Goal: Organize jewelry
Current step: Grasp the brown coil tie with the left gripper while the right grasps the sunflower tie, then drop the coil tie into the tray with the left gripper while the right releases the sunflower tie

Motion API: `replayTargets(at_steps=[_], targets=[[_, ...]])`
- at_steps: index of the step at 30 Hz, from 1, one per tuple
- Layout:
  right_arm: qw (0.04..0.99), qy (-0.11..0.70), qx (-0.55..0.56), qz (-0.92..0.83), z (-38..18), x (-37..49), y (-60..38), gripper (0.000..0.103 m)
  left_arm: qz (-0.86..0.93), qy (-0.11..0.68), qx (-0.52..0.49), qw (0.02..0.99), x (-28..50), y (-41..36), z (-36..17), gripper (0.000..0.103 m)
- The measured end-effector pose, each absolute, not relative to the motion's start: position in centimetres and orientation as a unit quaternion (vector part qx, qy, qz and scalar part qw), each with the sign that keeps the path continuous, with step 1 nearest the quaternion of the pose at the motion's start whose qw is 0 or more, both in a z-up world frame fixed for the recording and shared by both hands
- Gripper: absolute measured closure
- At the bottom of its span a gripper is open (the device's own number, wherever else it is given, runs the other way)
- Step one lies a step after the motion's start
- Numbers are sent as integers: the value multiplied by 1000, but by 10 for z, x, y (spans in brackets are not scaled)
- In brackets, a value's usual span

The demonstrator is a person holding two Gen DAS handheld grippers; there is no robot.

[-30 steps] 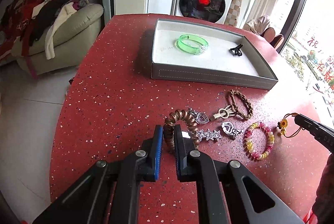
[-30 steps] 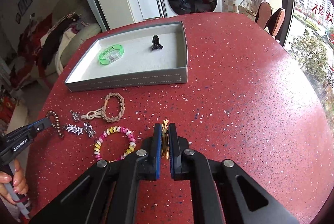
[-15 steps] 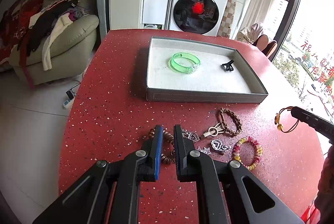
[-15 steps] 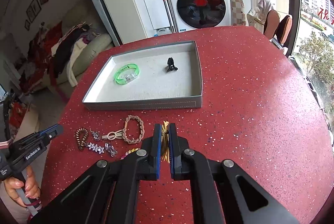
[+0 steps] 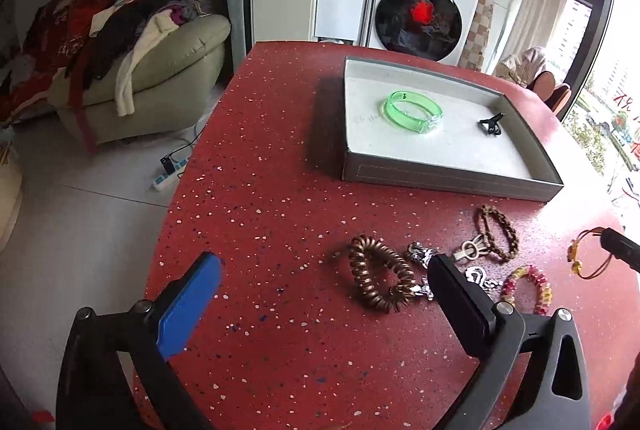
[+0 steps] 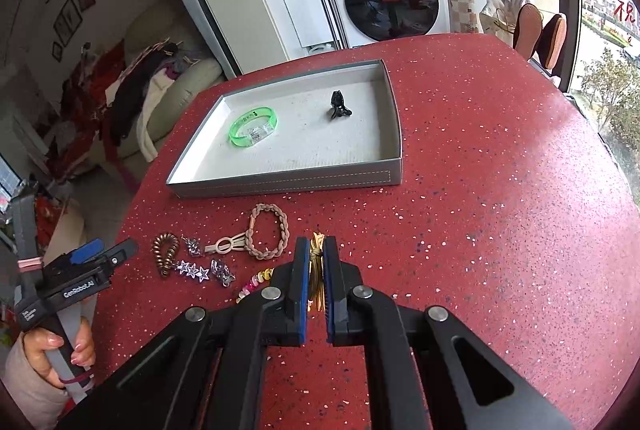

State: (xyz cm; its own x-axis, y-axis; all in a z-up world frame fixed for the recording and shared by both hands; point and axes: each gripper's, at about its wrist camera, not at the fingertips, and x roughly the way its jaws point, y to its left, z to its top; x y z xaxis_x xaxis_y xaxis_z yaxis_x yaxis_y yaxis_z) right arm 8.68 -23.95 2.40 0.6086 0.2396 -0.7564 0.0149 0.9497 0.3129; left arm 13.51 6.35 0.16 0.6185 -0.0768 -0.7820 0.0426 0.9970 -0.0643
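Two grippers: left (image 5: pixel 320 294) just sprung wide, empty, coil bracelet (image 5: pixel 380 280) on table; right (image 6: pixel 316 262) clamped on gold cord bracelet (image 6: pixel 316 266)

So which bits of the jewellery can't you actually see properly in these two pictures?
- Gold cord bracelet, right wrist view: mostly hidden between the shut jaws of the right gripper.
- Pink and yellow bead bracelet, same view: partly behind that gripper's arm.
- Silver charms, left wrist view: partly covered by a finger of the open left gripper.
- Print on the green bangle: too small to read.
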Motion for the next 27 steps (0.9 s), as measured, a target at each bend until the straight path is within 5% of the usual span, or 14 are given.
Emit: replayTargets(at_steps=[3, 8, 11, 13, 27], targets=[[884, 439, 146, 63, 22, 84, -240, 96, -19, 448, 0, 894, 143, 60, -9, 1], [882, 443, 149, 62, 20, 84, -241, 96, -32, 472, 10, 881, 150, 52, -24, 18], [882, 442, 148, 63, 21, 84, -240, 96, -42, 478, 17, 877, 152, 46, -30, 45], [883, 442, 146, 64, 21, 84, -239, 96, -55, 483, 14, 874, 153, 45, -33, 73], [883, 430, 162, 96, 44, 122, -240, 96, -108, 448, -34, 887, 154, 54, 9, 73]])
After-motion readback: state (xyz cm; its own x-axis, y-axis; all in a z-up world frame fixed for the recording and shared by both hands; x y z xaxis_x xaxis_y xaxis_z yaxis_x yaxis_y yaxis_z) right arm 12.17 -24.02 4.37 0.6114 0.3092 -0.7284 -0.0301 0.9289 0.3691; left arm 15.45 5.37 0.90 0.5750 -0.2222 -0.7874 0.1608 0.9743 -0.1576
